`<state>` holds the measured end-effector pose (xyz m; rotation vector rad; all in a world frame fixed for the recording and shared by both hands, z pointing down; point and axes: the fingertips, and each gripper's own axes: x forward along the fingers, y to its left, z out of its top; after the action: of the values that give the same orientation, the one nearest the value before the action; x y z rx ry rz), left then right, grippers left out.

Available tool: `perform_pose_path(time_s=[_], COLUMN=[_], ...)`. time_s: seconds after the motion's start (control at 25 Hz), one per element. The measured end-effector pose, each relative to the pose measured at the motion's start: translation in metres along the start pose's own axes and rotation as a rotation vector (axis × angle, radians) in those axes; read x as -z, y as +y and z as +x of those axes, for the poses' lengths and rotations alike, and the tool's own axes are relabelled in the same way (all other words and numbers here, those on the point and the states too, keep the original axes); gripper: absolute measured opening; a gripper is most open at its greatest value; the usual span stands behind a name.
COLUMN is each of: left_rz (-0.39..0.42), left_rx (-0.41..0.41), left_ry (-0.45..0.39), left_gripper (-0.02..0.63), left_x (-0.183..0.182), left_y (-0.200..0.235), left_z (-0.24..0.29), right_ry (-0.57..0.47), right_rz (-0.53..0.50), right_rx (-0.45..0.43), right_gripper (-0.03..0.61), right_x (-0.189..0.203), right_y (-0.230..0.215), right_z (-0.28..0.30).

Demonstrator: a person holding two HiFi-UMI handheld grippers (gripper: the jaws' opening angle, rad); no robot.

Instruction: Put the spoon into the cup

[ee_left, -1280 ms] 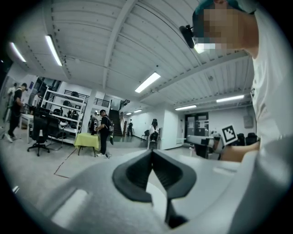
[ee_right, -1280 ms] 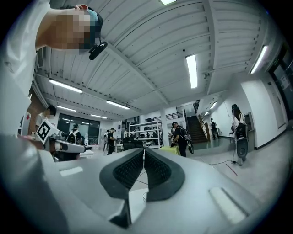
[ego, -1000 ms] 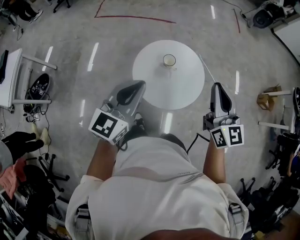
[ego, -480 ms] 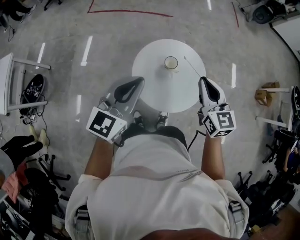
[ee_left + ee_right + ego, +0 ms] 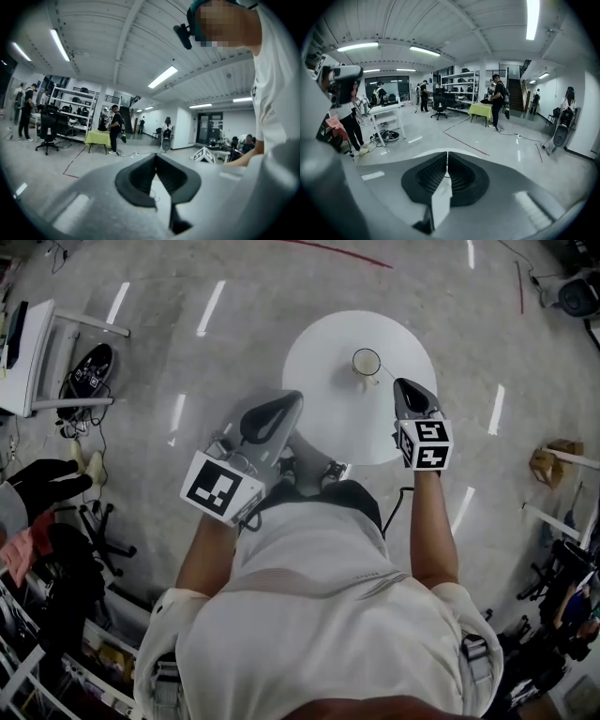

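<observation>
round white table [image 5: 333,413] on glossy grey floor [image 5: 253,343] | red tape line [image 5: 356,257] beyond | white desk [image 5: 23,352] far left | cardboard box [image 5: 548,463] right | person [image 5: 499,101] beside yellow-green covered table [image 5: 480,110] | black office chair [image 5: 47,126] before shelving [image 5: 70,101]

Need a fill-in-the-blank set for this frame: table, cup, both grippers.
1. The cup stands on a round ___ table.
2. The right gripper is shut on the ___.
3. The left gripper is shut and holds ___.
4. The cup stands nearer the ___ gripper.

Missing words: white; spoon; nothing; right
</observation>
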<state>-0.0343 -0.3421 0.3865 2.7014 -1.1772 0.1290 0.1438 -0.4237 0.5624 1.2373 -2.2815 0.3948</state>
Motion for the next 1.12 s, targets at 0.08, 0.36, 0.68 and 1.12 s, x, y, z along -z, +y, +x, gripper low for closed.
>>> perform_pose_path(time_s=[0.08, 0.36, 0.68, 1.12], left_rz=[-0.006, -0.045, -0.075, -0.082], left_rx=[-0.027, -0.086, -0.127, -0.183], left_ry=[0.009, 0.016, 0.012, 0.022], left_gripper=[0.0, 0.0, 0.0, 0.0], left_x=[0.005, 0.018, 0.027, 0.035], left_y=[0.004, 0.013, 0.02, 0.032], left_z=[-0.005, -0.01, -0.014, -0.036], right_ry=[0.027, 0.146, 0.264, 0.324], right_rz=[-0.011, 0.016, 0.013, -0.041], right_rx=[-0.006, -0.057, -0.088, -0.093], right_gripper=[0.011, 0.012, 0.012, 0.012], right_x=[0.009, 0.041, 0.073, 0.085], right_y=[-0.001, -0.005, -0.009, 0.01], right_z=[0.015, 0.072, 0.112, 0.138])
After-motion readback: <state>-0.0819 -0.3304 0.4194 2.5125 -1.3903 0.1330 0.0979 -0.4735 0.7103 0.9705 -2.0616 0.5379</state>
